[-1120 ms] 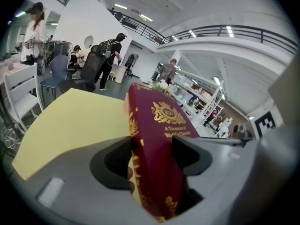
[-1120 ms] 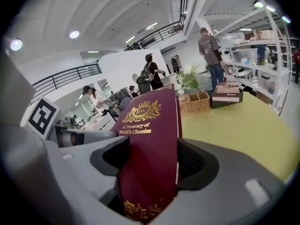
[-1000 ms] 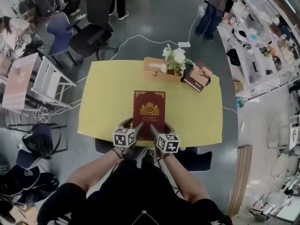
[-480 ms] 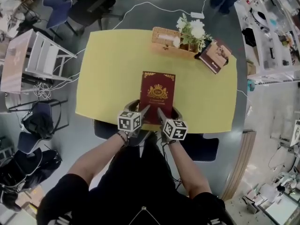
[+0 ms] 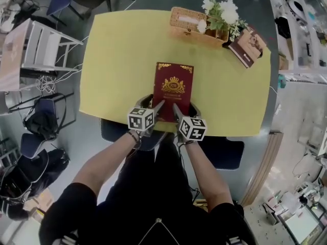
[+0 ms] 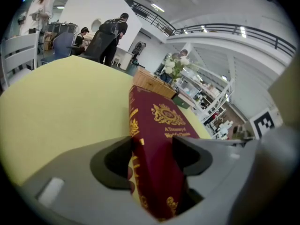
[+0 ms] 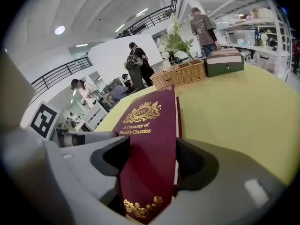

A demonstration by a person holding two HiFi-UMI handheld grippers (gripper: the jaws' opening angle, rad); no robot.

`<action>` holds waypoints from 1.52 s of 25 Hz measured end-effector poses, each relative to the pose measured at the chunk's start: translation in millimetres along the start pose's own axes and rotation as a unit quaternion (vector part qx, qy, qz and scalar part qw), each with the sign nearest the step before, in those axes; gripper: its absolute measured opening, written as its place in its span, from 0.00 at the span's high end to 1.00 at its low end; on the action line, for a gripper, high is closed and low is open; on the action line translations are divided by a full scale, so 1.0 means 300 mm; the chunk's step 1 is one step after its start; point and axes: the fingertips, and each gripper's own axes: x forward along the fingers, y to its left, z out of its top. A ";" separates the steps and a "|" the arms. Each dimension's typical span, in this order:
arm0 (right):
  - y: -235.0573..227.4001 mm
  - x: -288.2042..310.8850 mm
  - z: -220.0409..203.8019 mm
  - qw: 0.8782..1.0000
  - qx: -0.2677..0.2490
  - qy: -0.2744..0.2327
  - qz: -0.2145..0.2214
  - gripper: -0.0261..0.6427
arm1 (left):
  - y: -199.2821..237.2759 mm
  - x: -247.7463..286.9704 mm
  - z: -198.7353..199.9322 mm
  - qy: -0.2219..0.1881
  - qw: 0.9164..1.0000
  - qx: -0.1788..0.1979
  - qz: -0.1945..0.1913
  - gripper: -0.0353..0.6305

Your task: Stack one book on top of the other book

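Note:
A dark red book (image 5: pixel 173 88) with gold print lies lengthwise over the near middle of the yellow table (image 5: pixel 117 60). My left gripper (image 5: pixel 159 107) is shut on its near left corner and my right gripper (image 5: pixel 178 109) on its near right corner. In the left gripper view the red book (image 6: pixel 157 135) fills the left gripper (image 6: pixel 152 149), with both pads against it. The right gripper (image 7: pixel 152 151) holds the red book (image 7: pixel 147 135) the same way. I cannot tell whether its far end touches the table. A second, brown book (image 5: pixel 249 40) lies on a dark box at the far right corner.
A wicker basket (image 5: pixel 189 23) and a pot of white flowers (image 5: pixel 222 11) stand at the table's far edge, left of the brown book (image 7: pixel 226 54). White folding chairs (image 5: pixel 38 45) stand off the left side. People stand in the background of both gripper views.
Both grippers have come down with the red book toward the table. The head view has shifted, so the table now lies higher in the picture.

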 end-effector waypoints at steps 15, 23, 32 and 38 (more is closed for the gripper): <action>-0.085 0.095 -0.115 1.000 0.008 0.029 0.004 0.50 | 0.061 0.104 -0.105 0.006 1.000 0.019 0.000 0.51; -0.090 0.094 -0.113 1.000 0.005 0.019 0.006 0.50 | 0.066 0.109 -0.103 0.005 1.000 0.010 -0.006 0.51; -0.159 -0.095 0.013 0.998 -0.018 -0.034 -0.044 0.54 | 0.088 -0.036 -0.034 -0.018 1.000 0.014 0.012 0.51; -0.101 -0.295 0.120 0.996 -0.019 -0.080 -0.047 0.59 | 0.002 -0.279 0.092 -0.078 0.997 0.024 -0.008 0.57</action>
